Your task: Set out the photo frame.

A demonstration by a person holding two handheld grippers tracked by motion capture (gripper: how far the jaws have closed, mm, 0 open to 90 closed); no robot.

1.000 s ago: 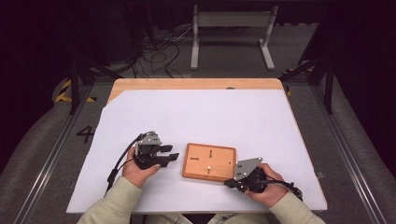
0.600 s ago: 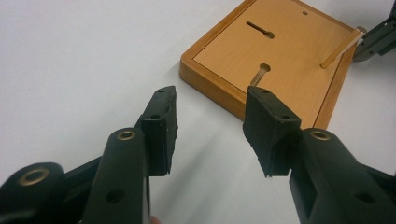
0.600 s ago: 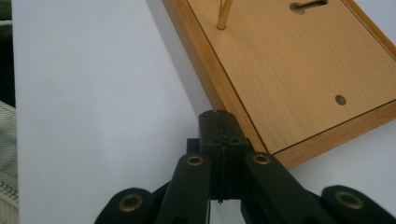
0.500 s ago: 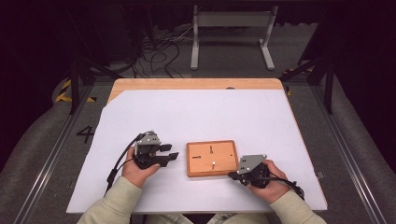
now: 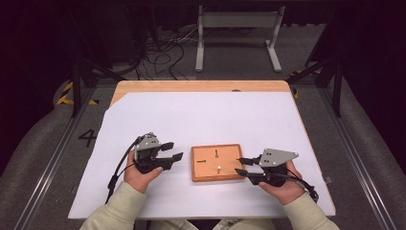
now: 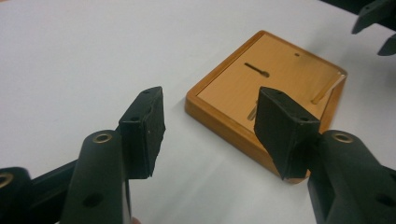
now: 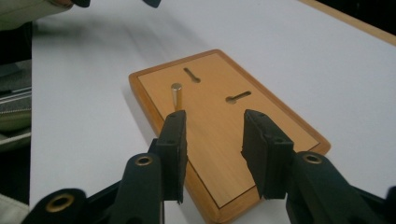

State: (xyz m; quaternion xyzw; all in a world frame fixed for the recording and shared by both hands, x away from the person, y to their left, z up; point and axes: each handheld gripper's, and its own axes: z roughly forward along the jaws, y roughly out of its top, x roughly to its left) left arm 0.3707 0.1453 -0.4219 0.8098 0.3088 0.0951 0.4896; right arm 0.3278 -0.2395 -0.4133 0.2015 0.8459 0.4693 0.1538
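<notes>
A flat wooden board (image 5: pixel 227 155) with two keyhole slots lies on the white table near the front. A short metal peg (image 5: pixel 218 168) stands upright in it, and it is also clear in the right gripper view as the peg (image 7: pixel 176 95). My left gripper (image 5: pixel 176 150) rests left of the board, jaws pointing at it. They have just been opening, with nothing between them. My right gripper (image 5: pixel 239 166) is at the board's right edge. Its jaws have just been opening too, above the board (image 7: pixel 219 116), gripping nothing. In the left gripper view my left gripper (image 6: pixel 210 123) faces the board's (image 6: pixel 285 70) corner.
White sheet (image 5: pixel 201 120) covers most of the wooden tabletop (image 5: pixel 201 86), with bare room behind the board. A metal stand (image 5: pixel 239 28) and cables (image 5: pixel 158 52) lie on the floor beyond the far edge. Rails run along both sides.
The right gripper, shut at the board's right edge before, now stands with jaws apart and has drawn back slightly and risen. The board has turned a little squarer. Left jaws look slightly wider.
</notes>
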